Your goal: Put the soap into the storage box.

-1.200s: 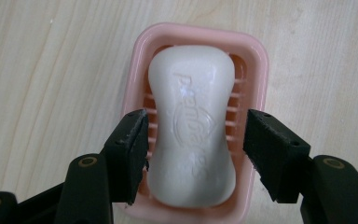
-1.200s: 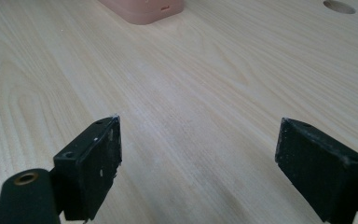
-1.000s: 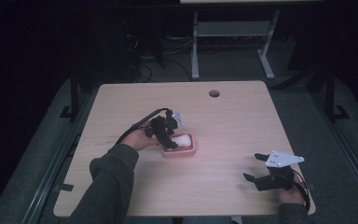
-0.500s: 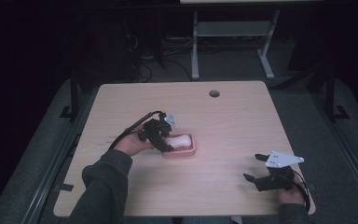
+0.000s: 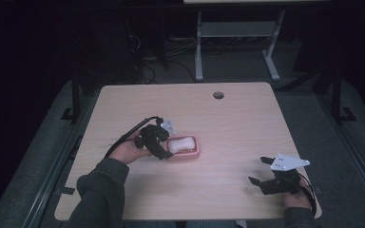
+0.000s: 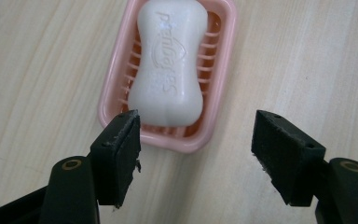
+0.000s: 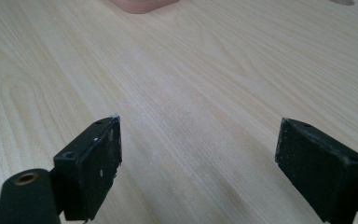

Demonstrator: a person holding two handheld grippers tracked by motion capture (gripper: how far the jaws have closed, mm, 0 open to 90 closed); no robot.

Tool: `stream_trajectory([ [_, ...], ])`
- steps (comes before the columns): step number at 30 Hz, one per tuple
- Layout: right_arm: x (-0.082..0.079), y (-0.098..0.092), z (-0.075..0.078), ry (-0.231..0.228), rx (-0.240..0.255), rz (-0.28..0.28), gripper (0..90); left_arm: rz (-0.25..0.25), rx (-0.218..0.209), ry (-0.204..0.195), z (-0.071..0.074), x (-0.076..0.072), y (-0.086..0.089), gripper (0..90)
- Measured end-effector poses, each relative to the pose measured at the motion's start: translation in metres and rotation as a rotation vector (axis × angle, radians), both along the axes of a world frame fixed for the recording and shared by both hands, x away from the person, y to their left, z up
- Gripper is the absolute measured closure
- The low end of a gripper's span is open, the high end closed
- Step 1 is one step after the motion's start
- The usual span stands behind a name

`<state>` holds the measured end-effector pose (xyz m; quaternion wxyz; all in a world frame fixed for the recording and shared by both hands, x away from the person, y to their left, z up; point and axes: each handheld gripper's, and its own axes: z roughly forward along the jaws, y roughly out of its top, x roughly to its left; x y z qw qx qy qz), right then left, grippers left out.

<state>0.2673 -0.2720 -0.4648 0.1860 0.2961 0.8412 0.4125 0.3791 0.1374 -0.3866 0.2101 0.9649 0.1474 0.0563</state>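
A white soap bar point(image 6: 168, 65) lies in a pink ribbed soap dish point(image 6: 226, 70) near the table's middle, also seen as soap bar point(image 5: 181, 143) in dish point(image 5: 193, 153). My left gripper point(image 6: 193, 140) is open, just short of the dish's near end, nothing between its jaws; from above the left gripper point(image 5: 164, 140) sits at the dish's left side. My right gripper point(image 7: 198, 158) is open over bare wood; it rests near the front right corner as right gripper point(image 5: 261, 171).
The light wooden table point(image 5: 228, 118) has a cable hole point(image 5: 218, 95) near its far edge. The dish's edge point(image 7: 140, 4) shows at the top of the right gripper view. A metal stand point(image 5: 235, 33) is on the dark floor beyond.
My left gripper has drawn back a little to the left from over the soap dish, leaving the soap in it. The right gripper has stayed still.
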Motion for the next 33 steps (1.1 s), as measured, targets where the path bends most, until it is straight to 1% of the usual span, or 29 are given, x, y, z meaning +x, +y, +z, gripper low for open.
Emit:
stream_trajectory([
  [2, 0.0, 0.0, 0.0, 0.001, -0.001, 0.0, 13.8, 0.002, -0.003, 0.001, -0.001, -0.002, 0.002, 31.6],
  [3, 0.0, 0.0, 0.0, 0.002, -0.001, -0.001, 13.8, 0.001, 0.005, 0.006, -0.002, -0.002, 0.003, 31.5],
  [5, 0.0, 0.0, 0.0, 0.0, 0.0, -0.002, 13.7, 0.006, -0.004, 0.008, -0.002, -0.004, 0.005, 31.0],
  [6, 0.0, -0.001, 0.0, -0.006, -0.002, -0.002, 13.8, 0.007, -0.011, 0.001, -0.002, -0.005, 0.006, 31.0],
  [7, 0.0, -0.001, 0.001, -0.009, -0.002, -0.005, 13.7, 0.008, -0.009, 0.006, -0.001, -0.006, 0.007, 30.9],
  [8, -0.001, -0.002, 0.001, -0.006, -0.001, -0.009, 13.7, 0.01, -0.015, 0.0, -0.002, -0.007, 0.008, 30.4],
  [9, -0.001, -0.002, 0.001, -0.006, -0.001, -0.009, 13.7, 0.011, -0.011, 0.003, -0.001, -0.007, 0.009, 30.4],
  [12, 0.0, -0.002, 0.0, -0.006, -0.005, -0.009, 13.8, 0.017, -0.019, 0.0, 0.0, -0.011, 0.013, 30.1],
  [14, 0.0, -0.002, 0.0, -0.003, -0.004, -0.008, 13.7, 0.02, -0.018, -0.01, 0.0, -0.013, 0.016, 30.0],
  [15, 0.0, -0.002, 0.0, -0.003, -0.005, -0.008, 13.8, 0.024, -0.026, -0.01, 0.0, -0.015, 0.017, 29.9],
  [16, 0.0, -0.001, 0.0, -0.002, -0.006, -0.008, 13.8, 0.02, -0.018, -0.016, 0.0, -0.016, 0.018, 29.9],
  [18, 0.0, -0.001, 0.0, 0.0, -0.005, -0.01, 13.8, 0.016, -0.018, -0.017, 0.0, -0.018, 0.02, 29.8],
  [21, 0.0, 0.0, 0.001, 0.002, -0.006, -0.013, 13.7, 0.025, -0.019, -0.02, 0.0, -0.021, 0.025, 29.4],
  [22, 0.0, 0.001, 0.001, 0.003, -0.006, -0.012, 13.8, 0.032, -0.024, -0.015, -0.001, -0.022, 0.027, 29.3],
  [24, 0.001, 0.001, 0.0, -0.003, -0.015, -0.007, 13.8, 0.033, -0.022, -0.022, -0.001, -0.025, 0.03, 29.1],
  [27, 0.0, 0.003, 0.0, 0.002, -0.014, -0.009, 13.7, 0.041, -0.026, -0.018, -0.001, -0.028, 0.035, 29.1],
  [28, 0.0, 0.003, 0.001, 0.004, -0.016, -0.01, 13.8, 0.037, -0.015, -0.023, -0.001, -0.029, 0.038, 29.1],
  [33, 0.0, 0.005, 0.001, 0.003, -0.026, -0.005, 13.7, 0.054, -0.028, -0.023, -0.001, -0.033, 0.046, 29.1],
])
